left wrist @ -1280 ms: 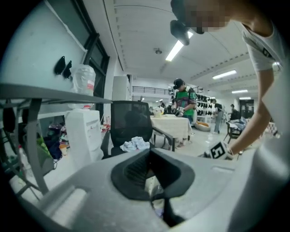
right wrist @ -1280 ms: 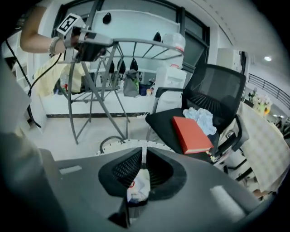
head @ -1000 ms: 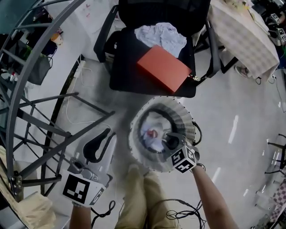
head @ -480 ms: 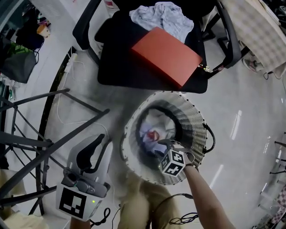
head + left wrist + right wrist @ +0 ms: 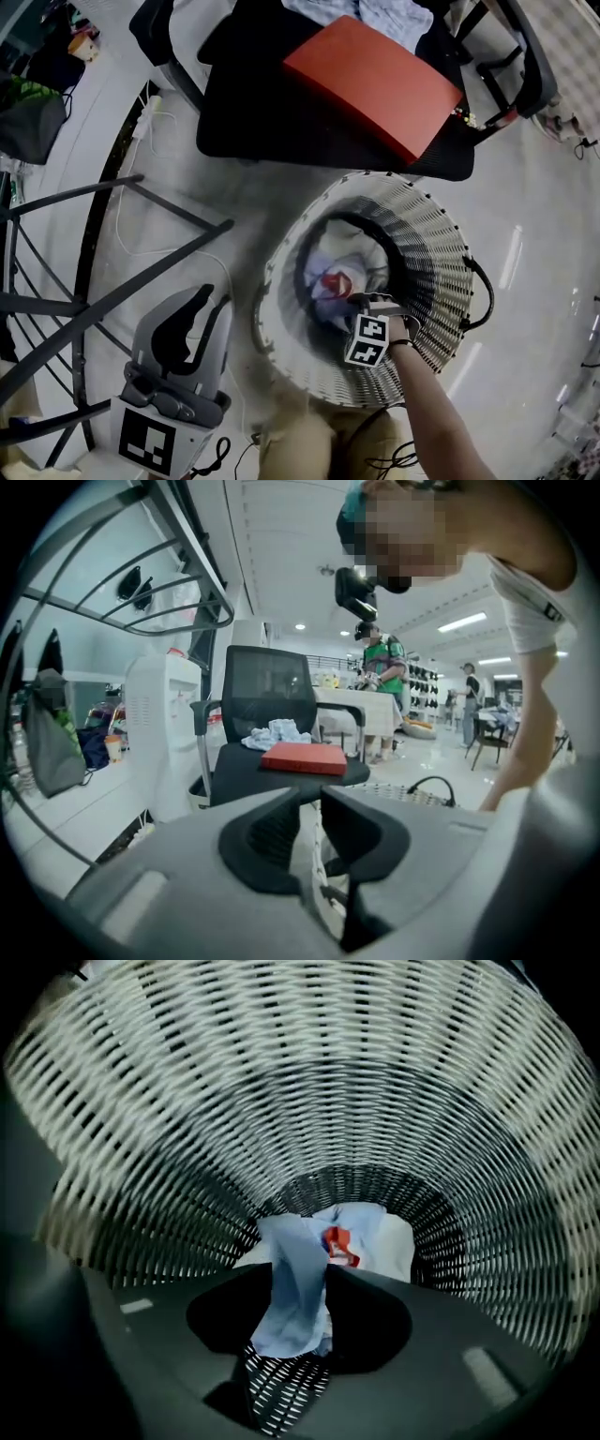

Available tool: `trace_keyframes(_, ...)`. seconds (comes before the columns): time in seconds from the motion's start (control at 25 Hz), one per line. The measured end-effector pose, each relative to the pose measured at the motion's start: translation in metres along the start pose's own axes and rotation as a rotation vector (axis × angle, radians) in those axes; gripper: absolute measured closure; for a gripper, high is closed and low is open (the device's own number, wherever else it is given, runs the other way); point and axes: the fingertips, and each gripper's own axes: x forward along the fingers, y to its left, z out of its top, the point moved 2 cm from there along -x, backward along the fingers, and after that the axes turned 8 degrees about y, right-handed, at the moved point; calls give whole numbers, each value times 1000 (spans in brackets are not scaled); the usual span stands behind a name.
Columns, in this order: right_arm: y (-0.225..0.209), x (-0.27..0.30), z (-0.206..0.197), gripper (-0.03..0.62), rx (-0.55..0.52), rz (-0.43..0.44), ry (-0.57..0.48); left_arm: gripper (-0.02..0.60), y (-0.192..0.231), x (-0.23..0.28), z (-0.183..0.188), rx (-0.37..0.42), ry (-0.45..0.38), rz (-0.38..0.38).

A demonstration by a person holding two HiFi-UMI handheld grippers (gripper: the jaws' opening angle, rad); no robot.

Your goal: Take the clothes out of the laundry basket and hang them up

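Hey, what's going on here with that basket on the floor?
A person is working with a handheld gripper in each hand. The right gripper is deep inside the laundry basket. Its jaws have just been opening and stand around a fold of light blue cloth, not yet clamped on it. The left gripper hangs outside the basket, jaws nearly together, holding nothing.

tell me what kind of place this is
Most likely an open-plan office or lab, not a home: a mesh office chair, ceiling strip lights with people standing in the background, and a laundry basket on a polished floor.
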Motion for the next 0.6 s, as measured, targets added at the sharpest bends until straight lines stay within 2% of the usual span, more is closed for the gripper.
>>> trace_keyframes(0.04,-2,3,-2,427,12,-29,14,522,0,0,-3,0,5,-4)
trace_keyframes(0.08,-5,3,-4,546,33,-54,22,522,-2,0,-6,-9,18,-17)
trace_keyframes(0.12,-7,1,-4,583,62,-65,18,522,-3,-1,-8,-22,31,-31)
trace_keyframes(0.28,-12,-36,5,585,174,-76,-65,522,0,-5,11,-41,6,-7)
trace_keyframes(0.6,-38,-151,4,585,241,-216,-141,522,-6,-36,85,-16,-35,-14)
